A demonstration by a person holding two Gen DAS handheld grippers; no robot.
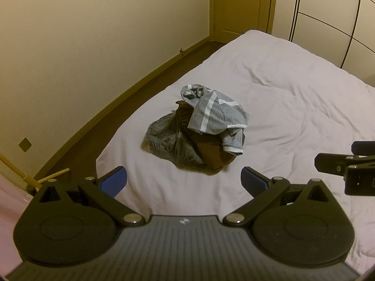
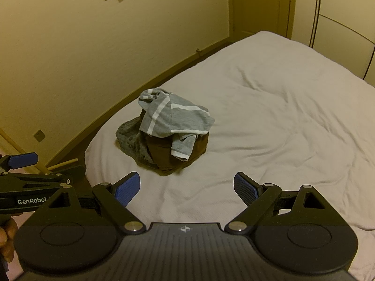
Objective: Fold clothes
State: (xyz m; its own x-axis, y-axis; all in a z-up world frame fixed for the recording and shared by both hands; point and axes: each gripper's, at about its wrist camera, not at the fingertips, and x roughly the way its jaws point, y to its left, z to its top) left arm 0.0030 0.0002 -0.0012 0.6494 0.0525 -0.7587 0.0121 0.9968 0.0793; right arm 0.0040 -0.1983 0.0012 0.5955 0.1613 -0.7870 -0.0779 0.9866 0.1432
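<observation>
A heap of clothes lies on the white bed, toward its left edge. On top is a grey shirt with white stripes; under it are a brown garment and a dark grey ribbed one. My left gripper hovers in front of the heap, open, nothing between its blue pads. My right gripper is likewise open and short of the heap. Each gripper shows at the edge of the other's view.
A cream wall with sockets runs along the left, with dark floor between it and the bed. A closed door stands at the far end, wardrobe panels at the right. Wooden sticks lie near the bed's corner. The bed right of the heap is bare sheet.
</observation>
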